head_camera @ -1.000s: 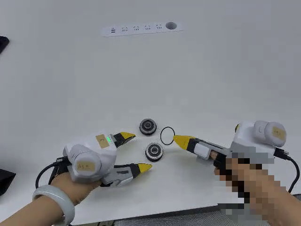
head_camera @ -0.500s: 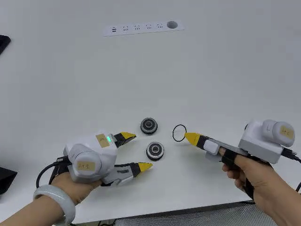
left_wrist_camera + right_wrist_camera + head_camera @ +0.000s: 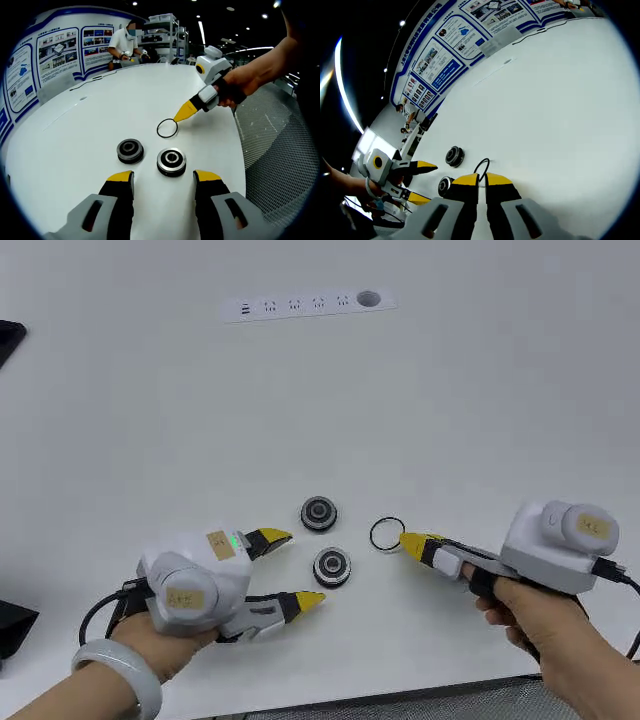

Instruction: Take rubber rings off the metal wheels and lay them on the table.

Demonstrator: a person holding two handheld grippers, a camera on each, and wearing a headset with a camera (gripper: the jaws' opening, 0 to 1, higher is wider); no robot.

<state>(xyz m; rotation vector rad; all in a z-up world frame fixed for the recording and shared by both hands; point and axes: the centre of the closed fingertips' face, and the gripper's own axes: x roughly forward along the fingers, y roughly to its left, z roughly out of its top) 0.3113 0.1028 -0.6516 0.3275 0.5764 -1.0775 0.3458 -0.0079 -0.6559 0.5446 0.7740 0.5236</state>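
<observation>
Two metal wheels with dark rims lie on the white table: one farther off (image 3: pixel 319 513) (image 3: pixel 130 150) (image 3: pixel 454 155) and one nearer (image 3: pixel 332 566) (image 3: pixel 171 161) (image 3: pixel 444 185). My left gripper (image 3: pixel 290 568) (image 3: pixel 164 176) rests open just left of the near wheel, which sits ahead of its yellow tips. My right gripper (image 3: pixel 410 542) (image 3: pixel 481 179) is shut on a thin black rubber ring (image 3: pixel 387 534) (image 3: pixel 167 128) (image 3: pixel 482 165), held low over the table to the right of the wheels.
A white power strip (image 3: pixel 308 305) lies at the table's far side. Dark objects poke in at the left edge (image 3: pixel 10 335) and lower left (image 3: pixel 12 625). The table's front edge runs just behind both hands.
My right gripper has carried the ring to the right, away from the wheels, and a little lower. The left gripper has stayed open in place.
</observation>
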